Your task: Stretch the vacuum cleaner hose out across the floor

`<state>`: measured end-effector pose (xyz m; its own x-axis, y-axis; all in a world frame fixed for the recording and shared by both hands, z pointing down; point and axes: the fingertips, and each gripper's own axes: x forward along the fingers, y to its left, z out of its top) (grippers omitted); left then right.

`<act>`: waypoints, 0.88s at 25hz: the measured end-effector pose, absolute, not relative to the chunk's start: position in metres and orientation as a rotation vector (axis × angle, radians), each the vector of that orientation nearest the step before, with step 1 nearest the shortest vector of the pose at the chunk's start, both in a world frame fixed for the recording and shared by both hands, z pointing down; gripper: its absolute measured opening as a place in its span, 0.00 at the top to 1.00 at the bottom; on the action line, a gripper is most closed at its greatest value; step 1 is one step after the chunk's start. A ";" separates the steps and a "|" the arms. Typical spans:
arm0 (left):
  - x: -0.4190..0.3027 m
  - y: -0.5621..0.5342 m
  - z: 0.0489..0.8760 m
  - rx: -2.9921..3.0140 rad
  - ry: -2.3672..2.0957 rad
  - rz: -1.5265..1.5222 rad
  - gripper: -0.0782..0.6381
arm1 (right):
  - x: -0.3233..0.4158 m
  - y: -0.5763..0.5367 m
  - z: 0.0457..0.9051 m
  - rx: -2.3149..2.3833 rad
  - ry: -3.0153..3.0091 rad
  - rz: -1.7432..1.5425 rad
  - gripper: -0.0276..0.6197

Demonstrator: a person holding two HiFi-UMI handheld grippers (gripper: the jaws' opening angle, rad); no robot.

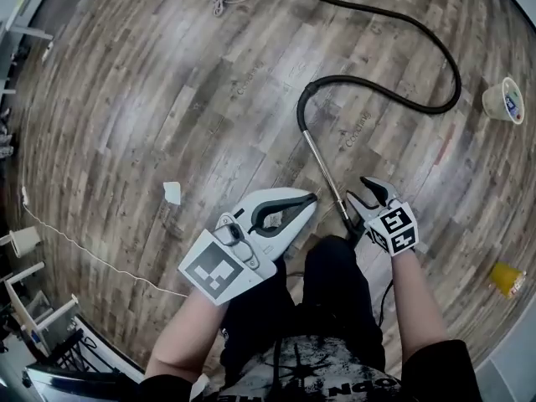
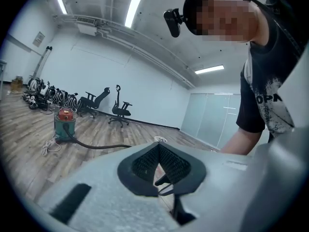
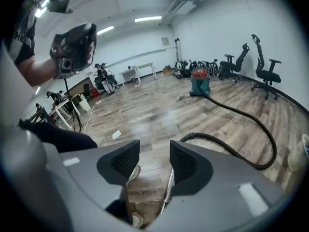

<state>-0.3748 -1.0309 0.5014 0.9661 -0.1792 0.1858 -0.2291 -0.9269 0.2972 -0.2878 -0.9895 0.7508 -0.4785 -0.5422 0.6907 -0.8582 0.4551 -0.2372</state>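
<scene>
1. While the person stands on the grey-brown plank floor (image 1: 151,90), the left gripper (image 1: 311,198) is held up with its ribbed black pads pinched together at the tips. The jaws form a closed loop with nothing inside.
2. The right gripper (image 1: 358,189) hangs lower, and its jaws stand clearly apart. Its own view shows the two dark textured pads with a gap of floor between them.
3. A slim, shiny metal wand (image 1: 327,178) runs straight into that gap. It lies close along one pad, unclamped.
4. At the wand's far end the black ribbed hose (image 1: 457,82) starts in a tight hook. From there it swings out in a wide loop to the right and trails back across the boards.
5. The hose ends at the vacuum cleaner (image 2: 64,125), a squat teal drum with a red top, well away near some office chairs (image 2: 118,111).
6. A white paper cup (image 1: 504,100) stands just beyond the loop's outer bend.
7. A small white paper scrap (image 1: 172,193) lies to the left of the grippers.
</scene>
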 end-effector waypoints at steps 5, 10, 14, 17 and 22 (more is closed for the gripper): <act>-0.380 -1.051 0.620 2.802 -0.321 0.247 0.89 | -0.297 -0.995 0.941 1.081 -2.044 0.888 0.63; -0.375 -1.067 0.703 2.808 -0.341 0.201 0.89 | -0.286 -0.977 1.112 1.039 -1.886 1.010 0.61; -0.377 -1.071 0.738 2.846 -0.399 0.216 0.89 | -0.286 -0.963 1.206 0.961 -1.810 1.069 0.61; -0.385 -1.069 0.749 2.853 -0.482 0.220 0.89 | -0.286 -0.954 1.254 0.895 -1.747 1.082 0.61; -0.409 -1.065 0.769 2.819 -0.621 0.256 0.89 | -0.288 -0.943 1.299 0.837 -1.671 1.141 0.65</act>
